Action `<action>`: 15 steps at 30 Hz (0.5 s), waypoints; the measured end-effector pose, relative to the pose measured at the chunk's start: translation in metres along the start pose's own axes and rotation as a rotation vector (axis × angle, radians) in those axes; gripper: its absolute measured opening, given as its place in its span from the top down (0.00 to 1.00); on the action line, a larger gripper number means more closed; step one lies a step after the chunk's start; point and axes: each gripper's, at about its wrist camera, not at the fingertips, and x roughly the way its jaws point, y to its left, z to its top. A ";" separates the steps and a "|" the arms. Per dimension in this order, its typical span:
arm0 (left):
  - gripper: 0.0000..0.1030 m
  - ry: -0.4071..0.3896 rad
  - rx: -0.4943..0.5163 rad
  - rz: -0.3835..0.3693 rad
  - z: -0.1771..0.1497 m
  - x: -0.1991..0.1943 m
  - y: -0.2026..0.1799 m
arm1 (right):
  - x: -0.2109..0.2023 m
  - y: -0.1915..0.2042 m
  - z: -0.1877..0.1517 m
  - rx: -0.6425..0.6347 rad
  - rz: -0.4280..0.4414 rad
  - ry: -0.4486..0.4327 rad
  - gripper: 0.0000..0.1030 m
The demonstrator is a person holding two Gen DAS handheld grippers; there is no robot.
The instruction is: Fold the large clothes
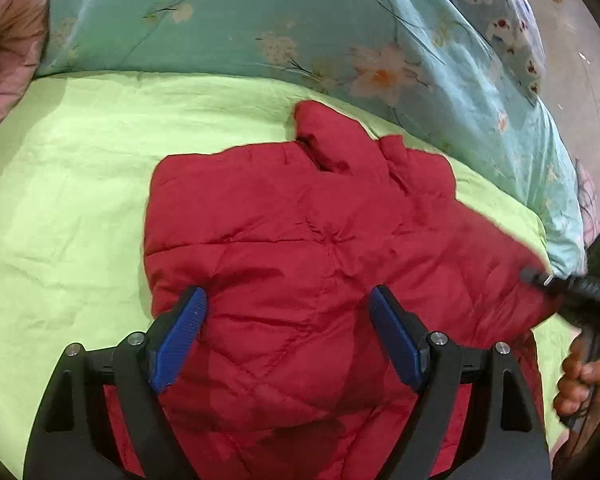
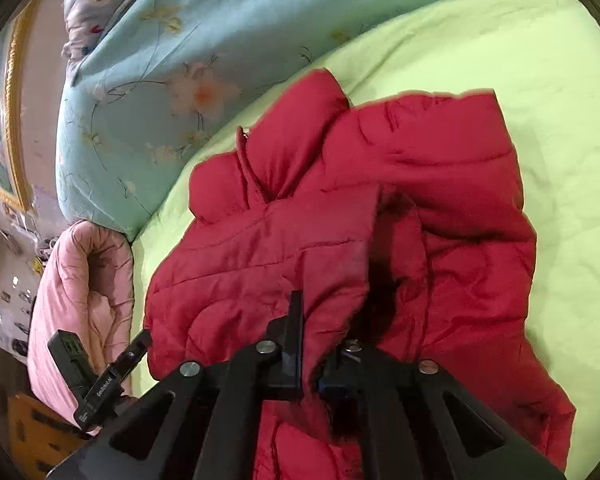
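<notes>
Red quilted jacket point(image 1: 300, 240) lies crumpled on the green sheet point(image 1: 68, 184), just in front of the blue flowered quilt point(image 1: 228, 20), which serves as your landmark: the collar end points toward the quilt, the body runs away from it.

Your right gripper point(image 2: 320, 360) has its jaws clamped on a fold of the jacket, at the edge farthest from the quilt. Your left gripper point(image 1: 288, 336) hangs above the middle of the jacket with its 2 blue pads point(image 1: 180, 340) standing wide apart and nothing between them; whether they brush the cloth, I cannot tell.

My judgement is that you are part way through 1 fold, with the fabric bunched. To do it well:

1. Keep the right grip firm, since padded cloth slips.
2. Bring the left pads onto the matching edge, away from the quilt, and pinch only 1 layer.
3. Lift both sides level, then carry them toward the quilt so the fold lands flat.
</notes>
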 end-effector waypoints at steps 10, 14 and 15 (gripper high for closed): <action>0.18 0.081 0.052 0.087 -0.010 0.030 -0.013 | -0.001 -0.048 -0.012 0.035 -0.102 0.018 0.77; 0.18 0.079 0.060 0.089 -0.011 0.028 -0.014 | -0.058 -0.025 -0.013 -0.023 -0.204 -0.201 0.74; 0.18 0.078 0.057 0.088 -0.011 0.028 -0.014 | -0.066 -0.008 -0.014 -0.078 -0.179 -0.234 0.73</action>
